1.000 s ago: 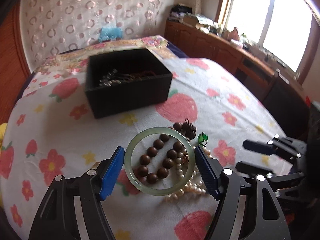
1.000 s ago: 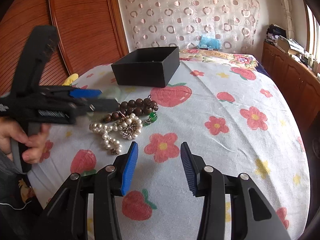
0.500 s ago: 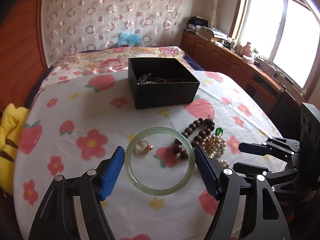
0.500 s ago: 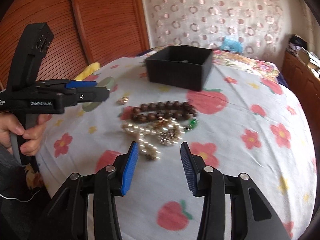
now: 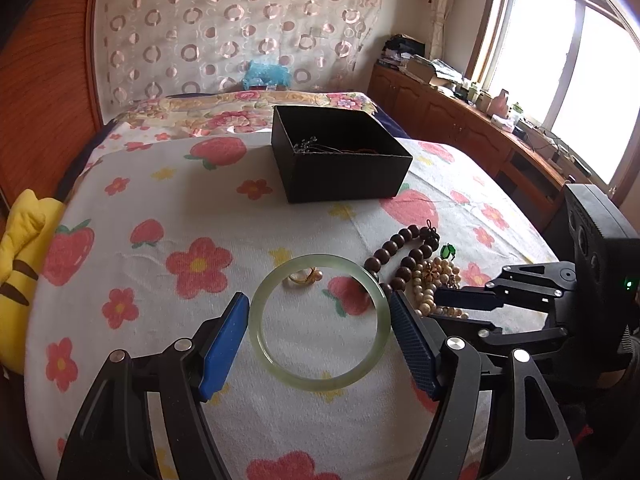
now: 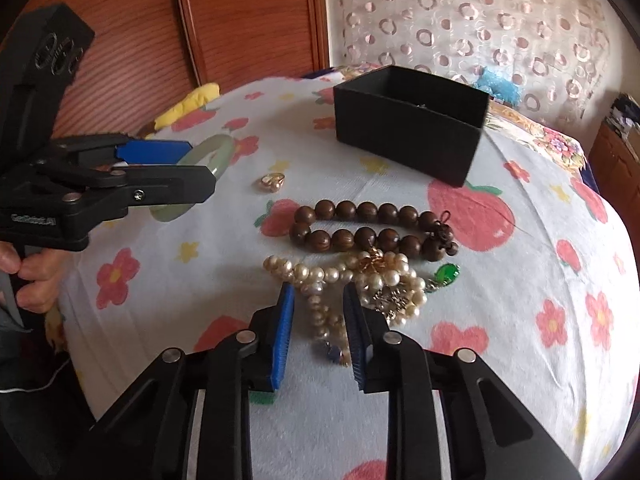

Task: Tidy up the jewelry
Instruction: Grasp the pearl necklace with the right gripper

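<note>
My left gripper (image 5: 320, 314) is shut on a pale green jade bangle (image 5: 264, 344), held level above the bed; it also shows in the right wrist view (image 6: 212, 154). My right gripper (image 6: 318, 300) is open, its blue pads on either side of a strand of the pearl necklace (image 6: 320, 312). A brown wooden bead bracelet (image 6: 360, 228), a green pendant (image 6: 446, 272) and a gold ring (image 6: 273, 181) lie on the floral sheet. The open black box (image 5: 340, 158) stands farther back with chains inside.
A yellow plush toy (image 5: 20, 248) lies at the bed's left edge. A wooden headboard (image 6: 240, 20) and a patterned curtain (image 5: 240, 28) stand behind the bed. A wooden cabinet (image 5: 480, 132) runs under the window on the right.
My left gripper has carried the bangle left, off the jewelry pile. My right gripper has moved forward over the pearl necklace and narrowed around a strand.
</note>
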A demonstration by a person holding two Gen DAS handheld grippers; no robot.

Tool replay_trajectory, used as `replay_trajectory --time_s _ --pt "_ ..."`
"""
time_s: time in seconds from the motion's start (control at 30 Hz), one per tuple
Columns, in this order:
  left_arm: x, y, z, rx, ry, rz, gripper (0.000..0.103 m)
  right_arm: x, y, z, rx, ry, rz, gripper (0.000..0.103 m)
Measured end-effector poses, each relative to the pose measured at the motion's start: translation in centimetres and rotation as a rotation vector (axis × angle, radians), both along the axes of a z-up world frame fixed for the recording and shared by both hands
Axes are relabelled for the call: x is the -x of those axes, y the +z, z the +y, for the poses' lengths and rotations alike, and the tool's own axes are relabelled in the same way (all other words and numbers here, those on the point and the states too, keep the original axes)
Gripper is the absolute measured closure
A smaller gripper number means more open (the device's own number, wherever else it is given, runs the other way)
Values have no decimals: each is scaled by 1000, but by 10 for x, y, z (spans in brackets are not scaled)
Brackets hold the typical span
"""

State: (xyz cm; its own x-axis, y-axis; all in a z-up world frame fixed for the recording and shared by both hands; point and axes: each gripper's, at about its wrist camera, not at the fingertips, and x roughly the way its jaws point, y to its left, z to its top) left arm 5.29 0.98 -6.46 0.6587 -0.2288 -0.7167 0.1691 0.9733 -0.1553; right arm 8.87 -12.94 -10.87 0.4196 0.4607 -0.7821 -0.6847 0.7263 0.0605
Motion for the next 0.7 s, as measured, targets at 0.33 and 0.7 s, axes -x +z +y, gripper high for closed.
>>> replay_trajectory --time_s 0.33,0.7 --pt "1 0 2 -4 2 -8 34 2 10 -9 -18 -17 -39 94" --pt "4 15 2 8 7 -35 34 3 83 -38 -83 -55 -188 94"
